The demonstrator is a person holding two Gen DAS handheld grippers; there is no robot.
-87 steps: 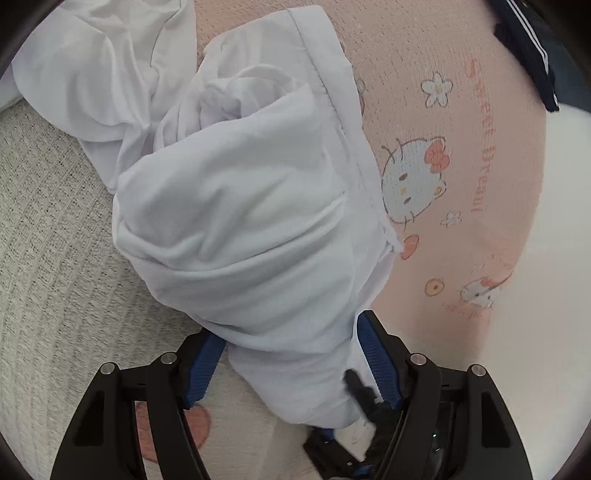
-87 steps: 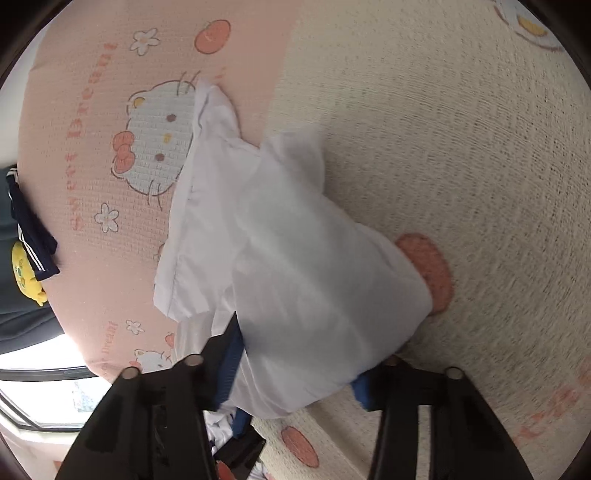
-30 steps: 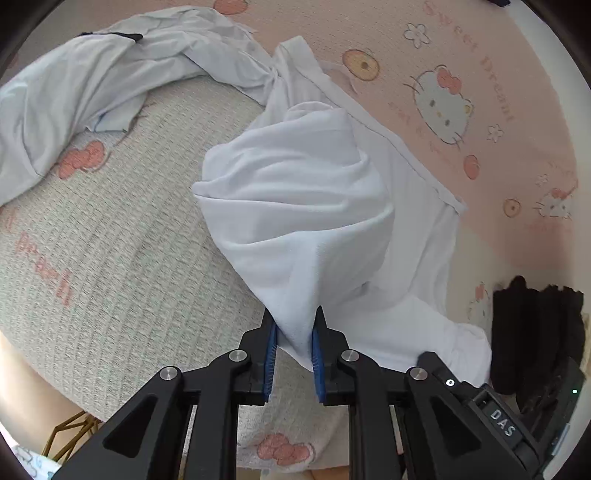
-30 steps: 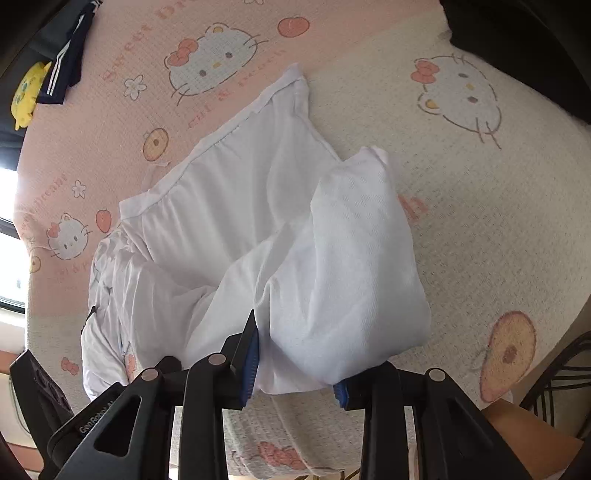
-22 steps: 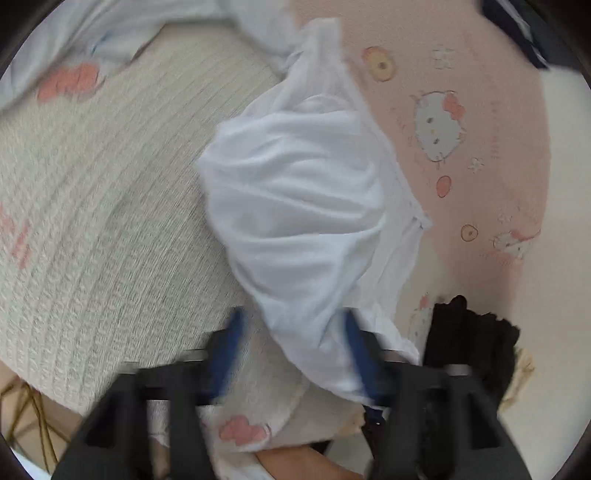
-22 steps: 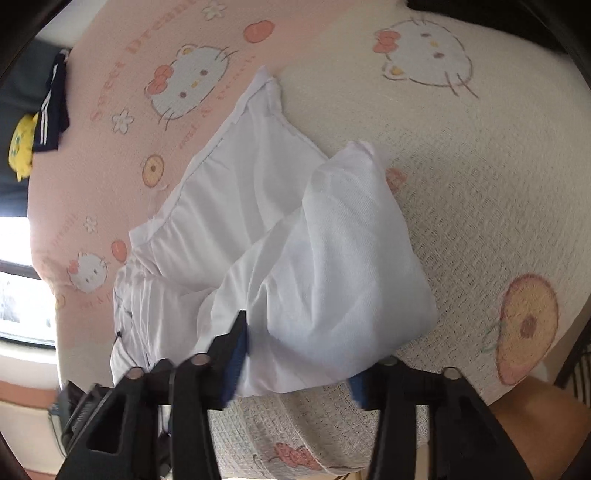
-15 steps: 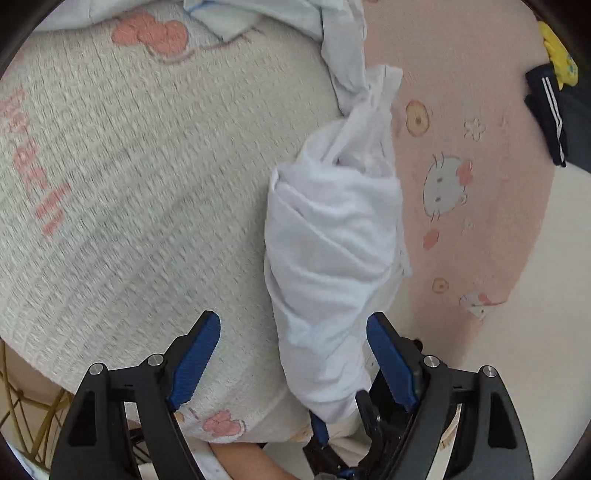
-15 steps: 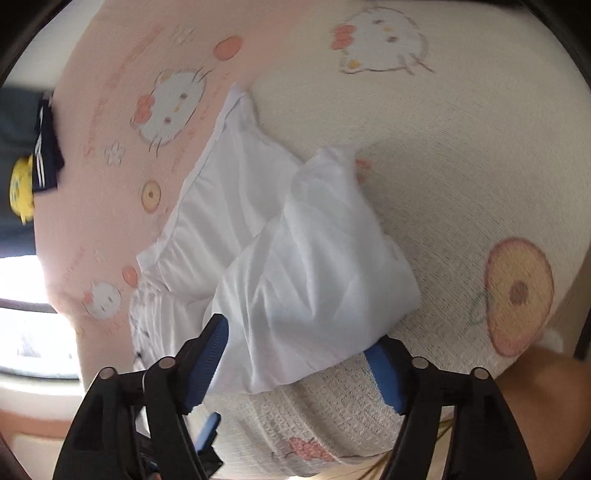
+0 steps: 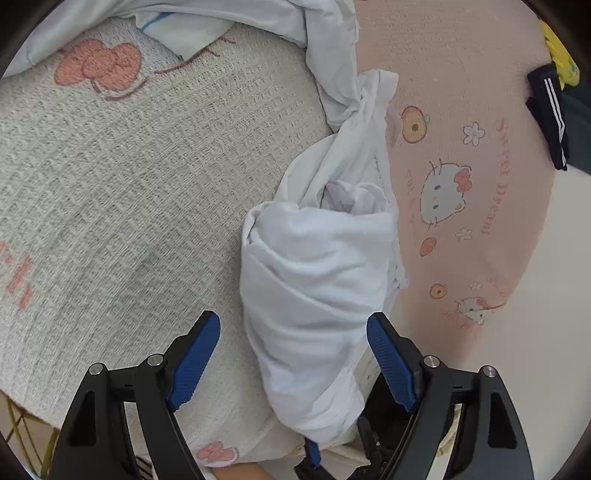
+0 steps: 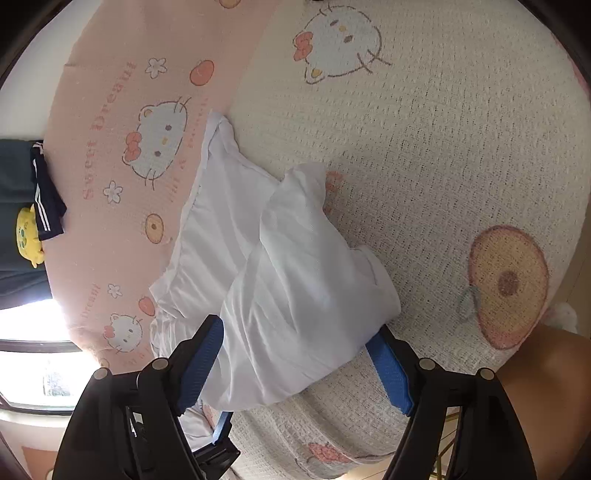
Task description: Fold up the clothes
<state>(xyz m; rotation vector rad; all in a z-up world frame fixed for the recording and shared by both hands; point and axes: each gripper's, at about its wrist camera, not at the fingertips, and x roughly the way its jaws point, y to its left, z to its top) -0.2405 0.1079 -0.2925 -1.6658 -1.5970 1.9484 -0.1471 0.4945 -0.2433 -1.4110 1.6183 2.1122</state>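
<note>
A white garment (image 9: 314,280) lies loosely folded in a bundle on the cat-print blanket (image 9: 129,184), across the seam between its cream and pink halves. My left gripper (image 9: 292,319) is open, its blue pads standing clear on both sides of the bundle's near end. In the right wrist view the same white garment (image 10: 295,280) spreads between the jaws of my right gripper (image 10: 295,326), which are opening; the pads do not press on the cloth. The near edge of the cloth hides part of the right pad.
A second pale garment (image 9: 192,26) is heaped at the far edge of the blanket. A dark striped garment (image 9: 548,114) and a yellow toy (image 10: 27,236) lie beyond the pink side. A person's leg (image 10: 539,373) is at the bed's near edge, and a gold wire basket (image 9: 18,428) stands below.
Both grippers went from shut on the white garment to open and let it go. The cloth now rests on the blanket as a bundle. Both views have rolled and sunk slightly.
</note>
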